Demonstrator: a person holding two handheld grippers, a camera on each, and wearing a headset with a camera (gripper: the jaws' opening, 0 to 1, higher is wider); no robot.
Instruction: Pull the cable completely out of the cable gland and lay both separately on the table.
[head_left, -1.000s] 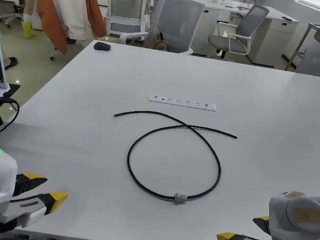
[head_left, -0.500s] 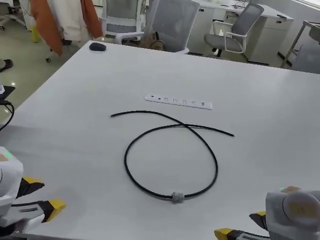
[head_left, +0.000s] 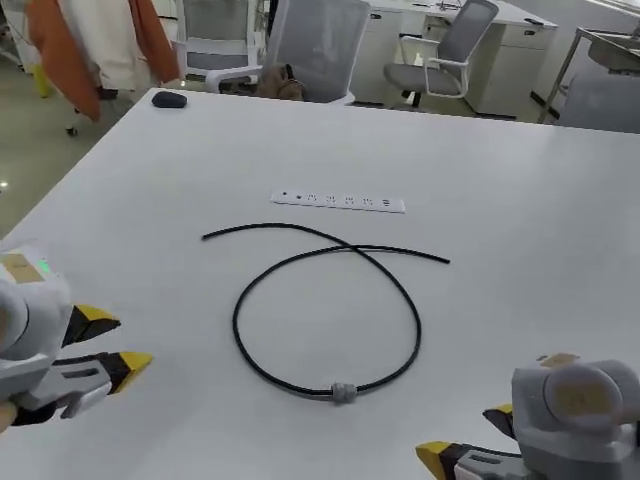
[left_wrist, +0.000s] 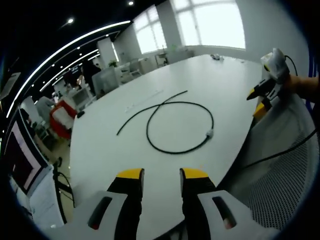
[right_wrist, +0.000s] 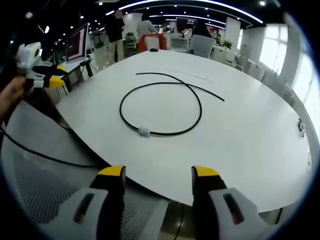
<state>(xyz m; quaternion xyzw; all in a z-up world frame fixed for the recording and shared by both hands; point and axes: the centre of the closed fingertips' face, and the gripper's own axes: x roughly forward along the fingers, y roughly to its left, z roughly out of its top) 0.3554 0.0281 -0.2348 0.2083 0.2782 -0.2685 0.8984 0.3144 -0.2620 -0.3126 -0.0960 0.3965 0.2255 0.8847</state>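
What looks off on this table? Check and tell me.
Nothing spilled or damaged. The cable lies in a loop crossing itself on the table, with the gland threaded on its near side. Nothing else stands out.

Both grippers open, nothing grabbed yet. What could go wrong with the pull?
1. The cable gland sits mid-loop, so a long run of cable must slide through; a one-sided pull may just drag both across the table.
2. The cable crosses itself; the loop may tighten and kink.
3. A whipping free end could hit the power strip.
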